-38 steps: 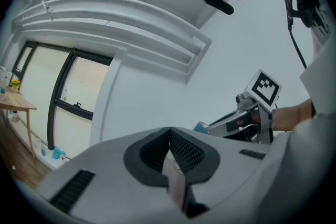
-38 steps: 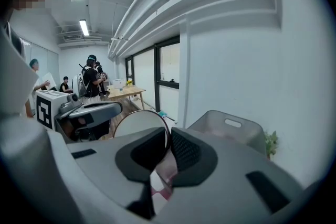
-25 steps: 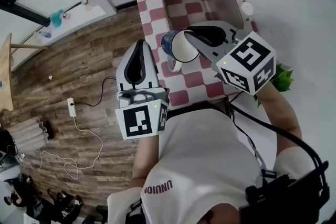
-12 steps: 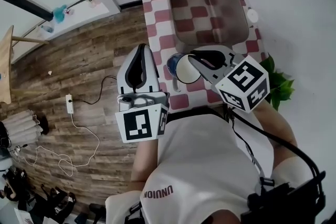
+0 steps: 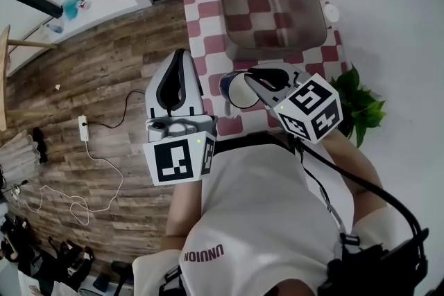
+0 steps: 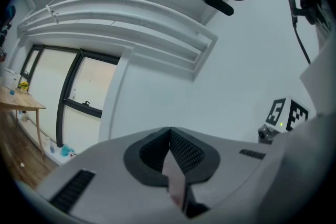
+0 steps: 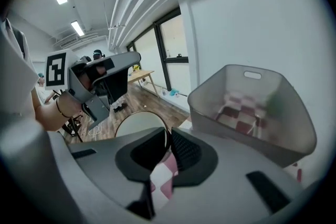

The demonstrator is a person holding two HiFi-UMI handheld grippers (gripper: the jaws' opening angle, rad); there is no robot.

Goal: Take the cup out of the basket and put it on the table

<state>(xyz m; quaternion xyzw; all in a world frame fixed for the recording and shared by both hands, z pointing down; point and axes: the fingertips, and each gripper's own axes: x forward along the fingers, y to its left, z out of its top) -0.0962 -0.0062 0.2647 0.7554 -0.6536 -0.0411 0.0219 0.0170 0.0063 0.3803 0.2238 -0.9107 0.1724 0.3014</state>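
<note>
The cup (image 5: 236,89), blue outside and white inside, hangs tilted over the near part of the red-and-white checked table (image 5: 208,17). My right gripper (image 5: 253,83) is shut on its rim. In the right gripper view the cup's round rim (image 7: 139,123) sits pinched between the jaws of the right gripper (image 7: 168,144). I cannot tell whether the cup touches the table. The grey see-through basket (image 5: 267,0) stands further back, and nothing shows inside this basket (image 7: 252,107). My left gripper (image 5: 179,59) is shut on nothing, left of the table above the floor; the left gripper (image 6: 169,131) points up at a wall.
A green plant (image 5: 357,104) stands right of the table. A small white round thing (image 5: 331,12) lies at the table's right edge. A power strip (image 5: 82,128) with a white cable lies on the wooden floor to the left.
The right gripper with the cup has sunk lower and come nearer the table's front edge, further from the basket. The left gripper has hardly moved.
</note>
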